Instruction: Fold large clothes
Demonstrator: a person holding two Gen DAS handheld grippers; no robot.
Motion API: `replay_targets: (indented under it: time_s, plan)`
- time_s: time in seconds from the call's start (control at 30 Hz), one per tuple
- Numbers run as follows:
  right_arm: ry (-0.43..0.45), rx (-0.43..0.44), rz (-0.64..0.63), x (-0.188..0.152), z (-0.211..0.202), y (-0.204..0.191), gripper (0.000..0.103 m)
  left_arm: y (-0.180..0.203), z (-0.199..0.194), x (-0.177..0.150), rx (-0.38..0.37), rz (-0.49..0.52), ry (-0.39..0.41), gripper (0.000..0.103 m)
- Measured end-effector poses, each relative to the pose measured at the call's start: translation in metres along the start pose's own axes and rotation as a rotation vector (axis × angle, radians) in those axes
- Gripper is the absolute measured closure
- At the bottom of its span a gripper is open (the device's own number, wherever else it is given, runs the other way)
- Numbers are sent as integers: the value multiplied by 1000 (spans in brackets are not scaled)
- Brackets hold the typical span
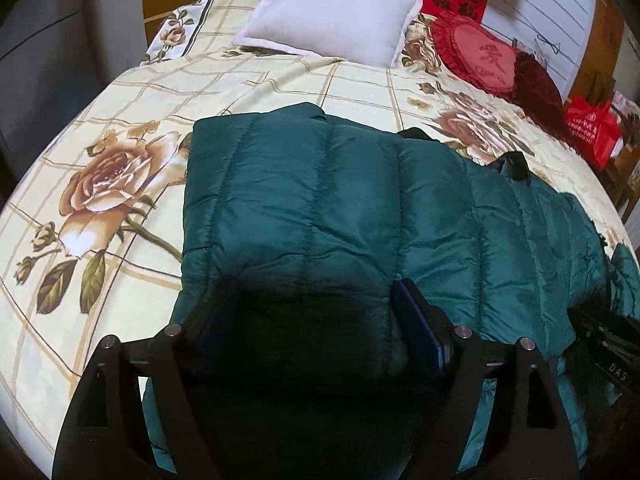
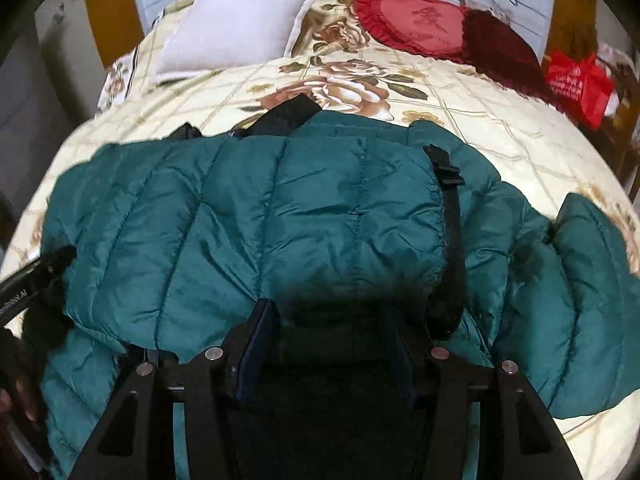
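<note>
- The green puffer jacket [image 1: 320, 200] lies folded on the floral bedspread [image 1: 120, 120], below the white pillow [image 1: 328, 12].
- Left gripper [image 1: 316, 320] straddles its near edge, jaws wide, apparently letting go.
- Right gripper [image 2: 332, 340] half-closed around padding; actual grip unclear.

- Both views are evenly lit by soft, daylight-like light; the floral bedsheet [image 1: 120, 92] reads bright, close to washed out at lower left of the left wrist view.
- The teal padded jacket [image 1: 320, 200] shows a mild sheen on its quilted ridges.
- A deep, soft-edged shadow darkens the bottom centre of each frame.
- Strong fisheye bending; corners vignette to black.
- The right wrist view is slightly blurred at its edges.
</note>
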State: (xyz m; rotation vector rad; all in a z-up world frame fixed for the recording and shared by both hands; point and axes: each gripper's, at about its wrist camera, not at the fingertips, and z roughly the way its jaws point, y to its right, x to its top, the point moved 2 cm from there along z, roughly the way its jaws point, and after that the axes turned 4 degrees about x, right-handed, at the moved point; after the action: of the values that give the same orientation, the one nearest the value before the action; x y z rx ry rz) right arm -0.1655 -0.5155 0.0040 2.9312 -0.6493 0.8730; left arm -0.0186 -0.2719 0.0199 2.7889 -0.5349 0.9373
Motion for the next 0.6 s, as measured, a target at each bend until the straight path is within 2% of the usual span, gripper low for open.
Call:
replay_targets:
  time_s: [0.1, 0.23, 0.47, 0.6]
  plan:
    - [-16, 20, 24, 0, -4, 5, 50, -2, -5, -1, -7, -8, -5, 23]
    - [29, 16, 23, -2, -28, 0, 50, -4, -17, -3, -6, -19, 0, 24]
    - [49, 83, 66, -23, -63, 0, 50, -4, -55, -10, -37, -29, 49, 24]
    - [49, 73, 86, -36, -76, 2, 50, 2, -76, -18, -62, -29, 64, 23]
